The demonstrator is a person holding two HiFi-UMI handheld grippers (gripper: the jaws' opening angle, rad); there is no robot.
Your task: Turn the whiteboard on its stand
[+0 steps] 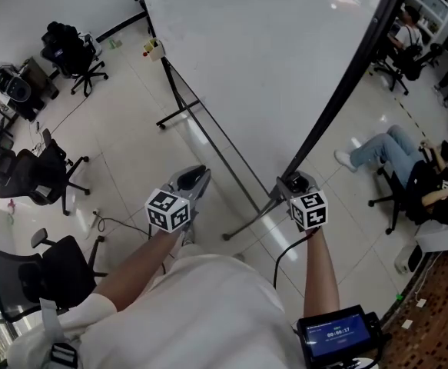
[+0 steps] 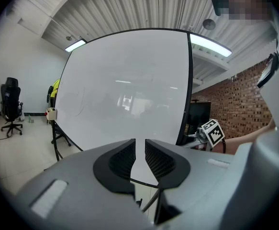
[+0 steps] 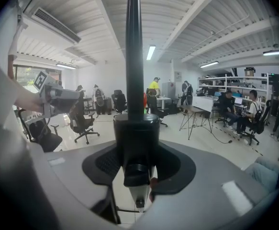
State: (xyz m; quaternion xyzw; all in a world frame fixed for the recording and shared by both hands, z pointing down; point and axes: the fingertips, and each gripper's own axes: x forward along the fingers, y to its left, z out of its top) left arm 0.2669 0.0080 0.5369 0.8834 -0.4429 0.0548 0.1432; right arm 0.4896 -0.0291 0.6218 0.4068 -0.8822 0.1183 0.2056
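Bright overhead strip lights (image 3: 150, 52), glossy floor (image 1: 124, 129) glare, fisheye-warped edges

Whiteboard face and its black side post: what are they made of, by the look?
The whiteboard face: glossy white coated panel, likely enamelled steel or melamine; it mirrors ceiling lights. The side post: black, smooth, semi-matte tube, probably painted metal; its thicker collar could be plastic.

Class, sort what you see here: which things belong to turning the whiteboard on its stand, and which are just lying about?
Part of the job: whiteboard; stand; right gripper, clamped on the stand's post; left gripper, holding nothing.
Lying about: office chairs; floor cable.
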